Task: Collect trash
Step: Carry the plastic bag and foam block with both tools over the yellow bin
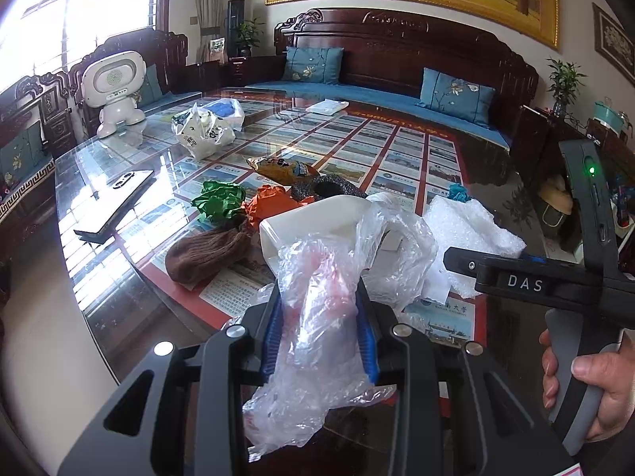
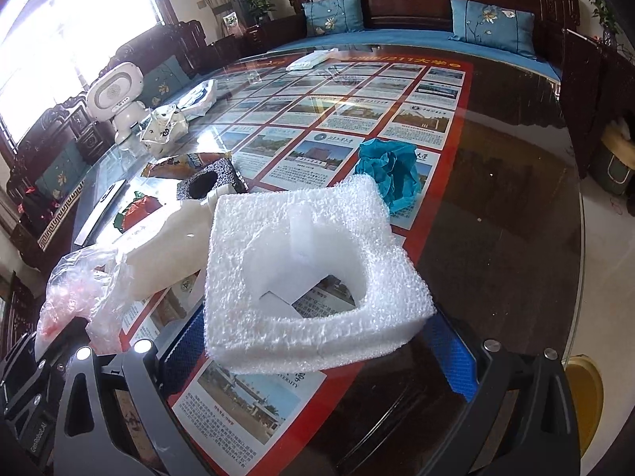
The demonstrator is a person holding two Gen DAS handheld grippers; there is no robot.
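- While the left gripper [image 1: 319, 341] has its blue-padded fingers pinched on a crumpled clear plastic bag [image 1: 317, 317] with faint red print, the bag's loose end drapes back over the gripper body and its front touches a white plastic container [image 1: 313, 222] on the glass table [image 1: 468, 182].
- Held by a hand [image 1: 591, 388] at the right edge of the left wrist view, the right gripper's body carries the white letters "DAS" and a lit green light.
- From its own camera, the right gripper [image 2: 317, 351] stands wide open, a blue pad on either side of the near edge of a white foam packing piece [image 2: 309, 273]; whether the pads touch it cannot be told.
- "GenRobot.AI" reads on the left gripper's body at the lower left corner of the right wrist view.
- Under the glass lies a red-bordered poster [image 2: 349, 119] of campus photographs; its header shows "211大学", and "UNIVERSITY" is partly legible near the foam.
- Other litter sits beyond: a teal paper ball [image 2: 391, 172], a green paper ball [image 1: 220, 200], an orange paper ball [image 1: 272, 204], a brown knitted piece [image 1: 206, 252], a snack wrapper [image 1: 283, 170] with unreadable print, and a black foam block [image 2: 208, 184] with a round hole.
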